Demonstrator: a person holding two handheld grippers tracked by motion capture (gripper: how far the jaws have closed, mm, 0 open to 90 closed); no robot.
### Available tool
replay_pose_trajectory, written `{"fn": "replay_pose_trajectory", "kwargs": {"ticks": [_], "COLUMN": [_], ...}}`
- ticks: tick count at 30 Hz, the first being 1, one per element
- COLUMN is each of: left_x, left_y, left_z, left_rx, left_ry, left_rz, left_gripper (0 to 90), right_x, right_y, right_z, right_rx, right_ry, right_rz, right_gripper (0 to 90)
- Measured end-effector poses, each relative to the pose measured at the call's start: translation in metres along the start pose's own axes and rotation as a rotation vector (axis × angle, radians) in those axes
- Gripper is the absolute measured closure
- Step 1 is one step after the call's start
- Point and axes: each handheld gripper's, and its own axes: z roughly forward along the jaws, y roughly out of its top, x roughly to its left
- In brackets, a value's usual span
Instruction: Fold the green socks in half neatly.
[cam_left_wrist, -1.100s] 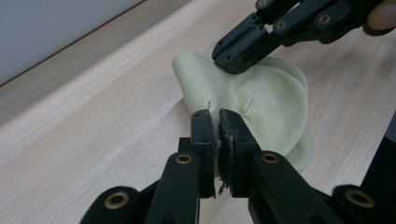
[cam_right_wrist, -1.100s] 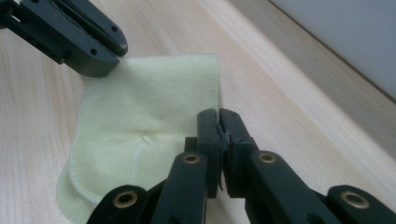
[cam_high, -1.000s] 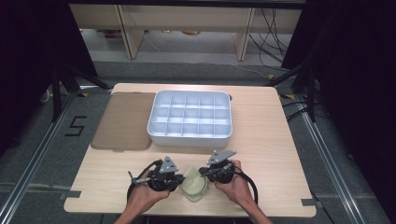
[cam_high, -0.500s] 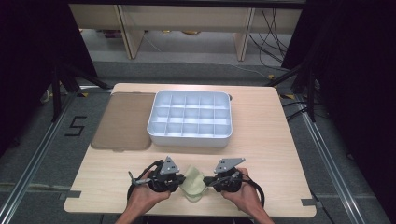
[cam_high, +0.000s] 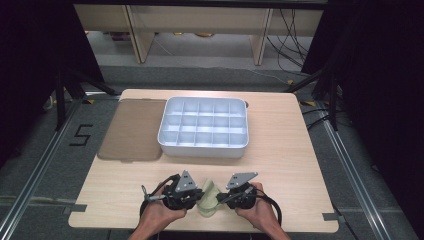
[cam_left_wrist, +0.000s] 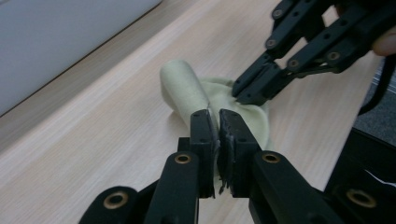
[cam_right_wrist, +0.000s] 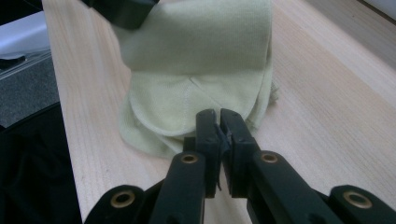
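1. The step in hand looks like folding or straightening the pale green cloth (cam_high: 209, 196), which lies at the near edge of the bench (cam_high: 280, 165), between the two hands. To do it well, I would keep both grips low and level and move the two hands together, so that neither pinch tears free and the fabric stays flat against the wood.
2. The left tongs (cam_left_wrist: 218, 122) are pressed almost together on an edge of the cloth, with a thin fold of fabric caught between the jaws.
3. The right tongs (cam_right_wrist: 219, 122) are drawn just as narrow at the cloth's rounded hem. A sliver of fabric seems to sit between the jaws, though the view is too tight there to be sure how much is held.
4. Between the two grips the cloth humps up in a soft roll, so it is slack, not taut. A gentle outward pull would likely smooth it.
5. Farther back, well apart from the hands, stands a white compartment tray (cam_high: 204, 127) with its cells empty, and just beside it on the left lies a flat brown lid (cam_high: 132, 131).
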Motion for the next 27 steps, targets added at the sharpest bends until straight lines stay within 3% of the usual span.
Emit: {"fn": "replay_pose_trajectory", "kwargs": {"ticks": [5,9,13,15,21,25,26,27], "left_x": [-0.007,-0.014,-0.017,-0.02,-0.027,-0.032,-0.033,-0.035], "left_y": [0.001,0.001,0.001,0.0,-0.001,-0.002,-0.002,-0.003], "left_z": [0.002,0.006,0.009,0.011,0.021,0.027,0.03,0.032], "left_rx": [-0.013,-0.005,0.007,0.006,0.037,0.051,0.059,0.058], "left_ry": [-0.025,-0.041,-0.047,-0.056,-0.073,-0.079,-0.08,-0.081], "left_rz": [0.009,0.037,0.074,0.064,0.106,0.112,0.135,0.118], "left_gripper": [83.3,83.1,83.1,83.1,83.2,83.1,83.1,83.1], "right_x": [-0.003,-0.002,-0.004,-0.004,-0.006,-0.01,-0.013,-0.015], "right_y": [0.0,-0.001,-0.001,-0.002,-0.002,-0.002,-0.001,0.0], "right_z": [0.001,0.0,0.0,0.0,-0.002,-0.007,-0.012,-0.014], "right_rx": [-0.006,-0.004,-0.01,-0.005,-0.008,-0.032,-0.045,-0.06], "right_ry": [0.004,0.0,0.01,0.004,0.002,-0.018,-0.025,-0.037], "right_rz": [-0.029,-0.001,-0.019,0.005,0.016,0.023,0.028,0.025], "right_gripper": [86.7,86.7,86.6,86.6,86.2,86.1,86.0,86.1]}}
